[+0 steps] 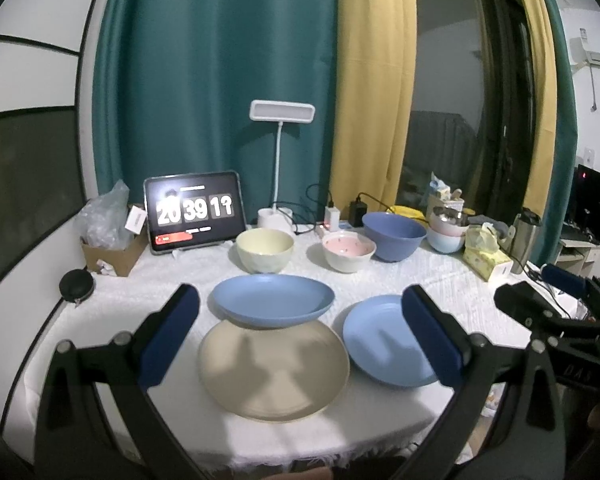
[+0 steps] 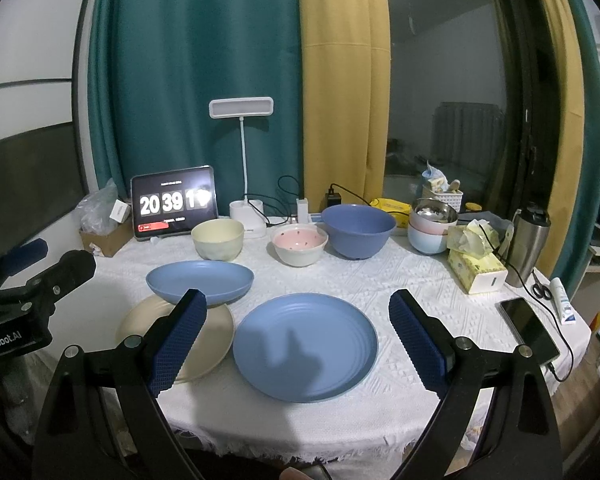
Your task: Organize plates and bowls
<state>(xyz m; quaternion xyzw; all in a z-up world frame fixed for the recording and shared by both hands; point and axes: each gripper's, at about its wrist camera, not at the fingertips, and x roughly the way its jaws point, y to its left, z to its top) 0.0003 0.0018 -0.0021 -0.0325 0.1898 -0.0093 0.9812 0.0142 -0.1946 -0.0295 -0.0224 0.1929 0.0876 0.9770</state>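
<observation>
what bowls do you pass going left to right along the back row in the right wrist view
cream bowl → pink strawberry bowl → big blue bowl → stacked pastel bowls

Count on the white-cloth table:

Plates, 3:
- beige plate at 6 o'clock
- deep blue plate, edge resting on the beige plate
- flat blue plate at 5 o'clock

Loose bowls, 3, row toward 12 o'clock:
- cream bowl
- pink-lined bowl
- dark blue bowl

Stacked bowls at 2 o'clock: at least 3, exact count unclear.
</observation>
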